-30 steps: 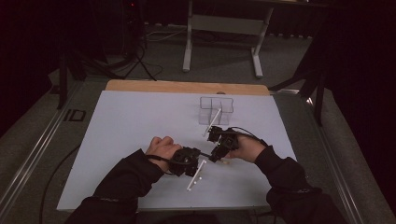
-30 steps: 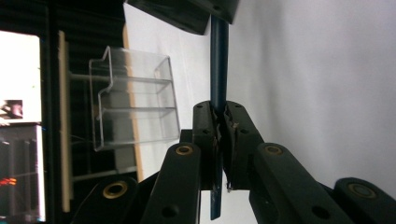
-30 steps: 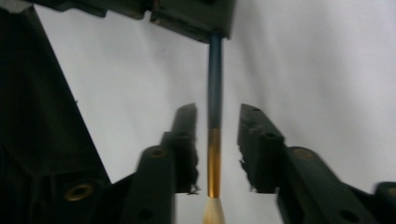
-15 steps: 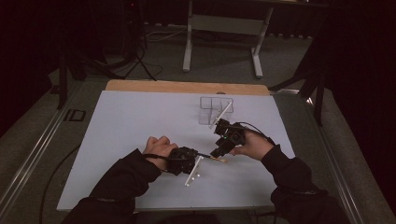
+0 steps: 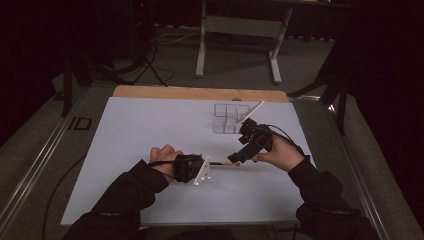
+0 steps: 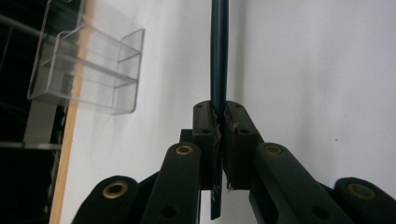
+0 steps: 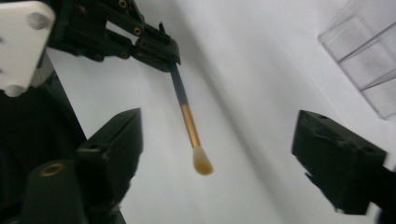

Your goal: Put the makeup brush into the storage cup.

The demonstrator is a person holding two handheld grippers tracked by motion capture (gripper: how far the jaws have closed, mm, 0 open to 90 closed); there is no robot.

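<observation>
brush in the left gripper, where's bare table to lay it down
The white sheet is bare all along its left side, from the wooden strip down to the near edge. It is crowded at the right: the clear organizer, the right gripper and the brush sit close together.

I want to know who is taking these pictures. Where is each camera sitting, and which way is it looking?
High view: above the person's side, looking forward and down on the table; both forearms, left tongs, right tongs.
Left gripper view: rides on the left tongs, looking along their jaws shut on the brush.
Right gripper view: rides on the right tongs, jaws just opened, brush between them untouched.
Shared: brush and clear organizer in both gripper views.
</observation>
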